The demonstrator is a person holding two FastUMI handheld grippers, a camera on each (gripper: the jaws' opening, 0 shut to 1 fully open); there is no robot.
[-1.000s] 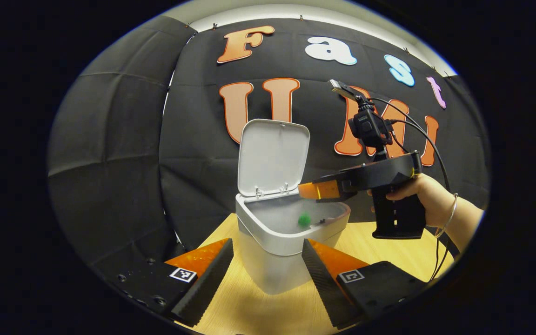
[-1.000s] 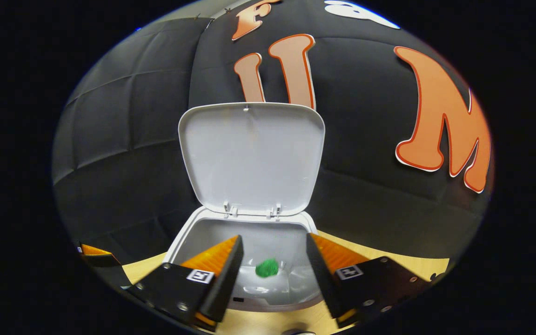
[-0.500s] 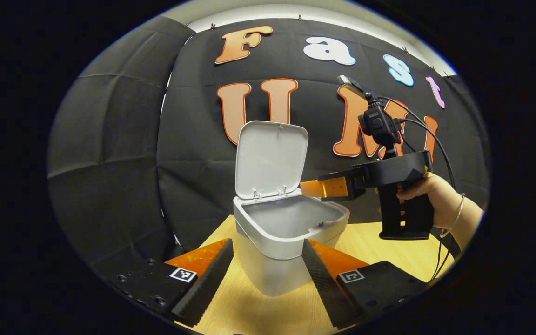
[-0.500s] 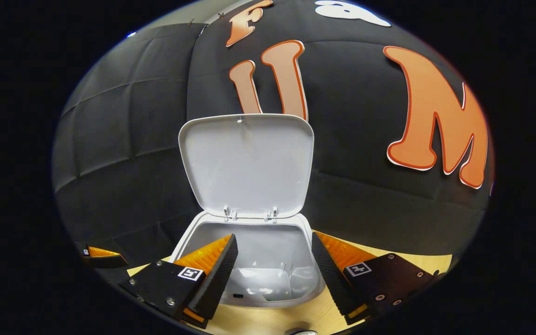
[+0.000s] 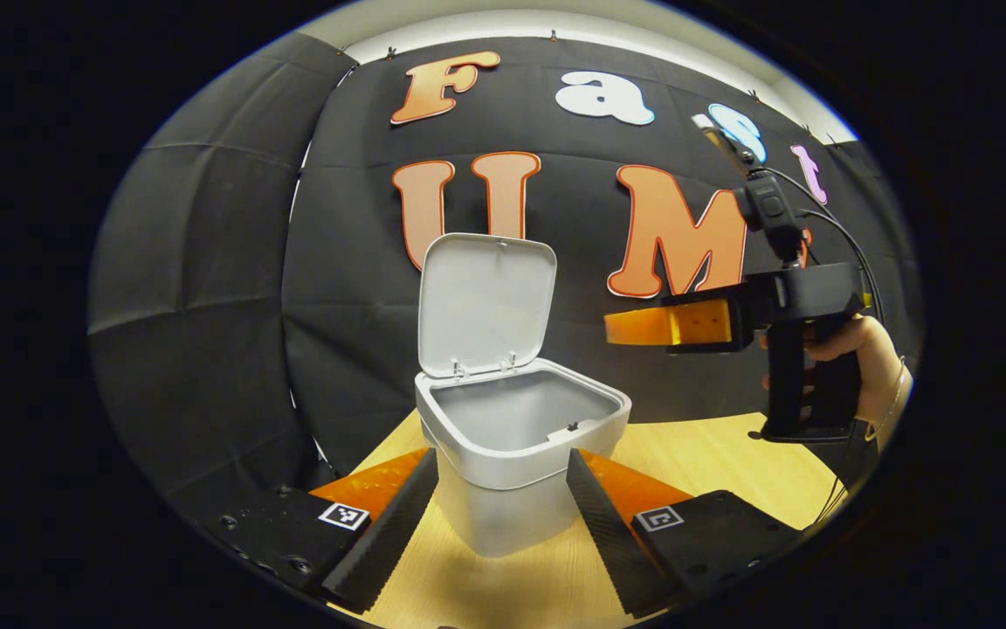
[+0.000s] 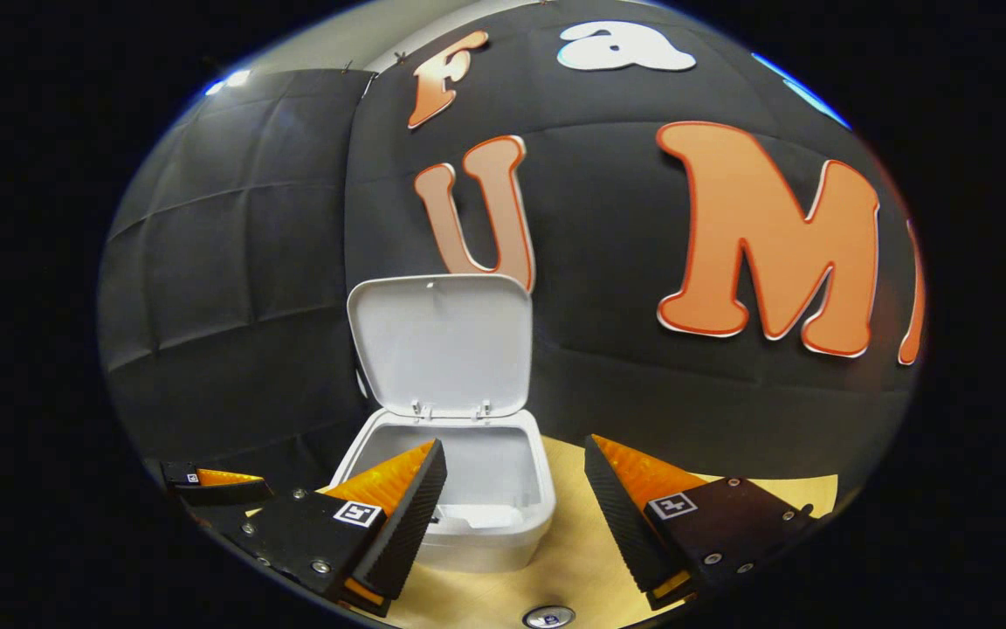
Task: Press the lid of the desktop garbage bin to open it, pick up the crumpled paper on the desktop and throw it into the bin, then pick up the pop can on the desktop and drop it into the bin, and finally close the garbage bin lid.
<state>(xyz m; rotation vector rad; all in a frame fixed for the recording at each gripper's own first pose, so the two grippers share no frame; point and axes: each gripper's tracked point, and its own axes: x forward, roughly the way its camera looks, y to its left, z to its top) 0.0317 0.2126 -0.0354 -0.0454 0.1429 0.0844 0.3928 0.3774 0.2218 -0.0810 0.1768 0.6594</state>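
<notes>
Two jobs look done from here: your bin (image 5: 512, 454) stands on the counter (image 5: 713, 472) with its lid (image 5: 484, 301) swung upright on the back hinge, and no paper shows on the wood, so I judge it is already inside, though the bin's floor is too shadowed to confirm that. Left to do: the can, then shutting the lid.

Your left tongs (image 5: 503, 515) are spread wide and empty, with the bin's front between the fingers but apart from them. Your right tongs (image 6: 512, 515) are also wide and empty, held above and to the right of the bin, well apart from it.

From the left gripper view you get the right tongs from the side, level with the lid, with your hand (image 5: 852, 341) on the grip. The right gripper view looks down into the bin's mouth (image 6: 468, 472) and shows a small round metal thing (image 6: 547, 617) at the counter's near edge, possibly the can's top; I cannot tell.
</notes>
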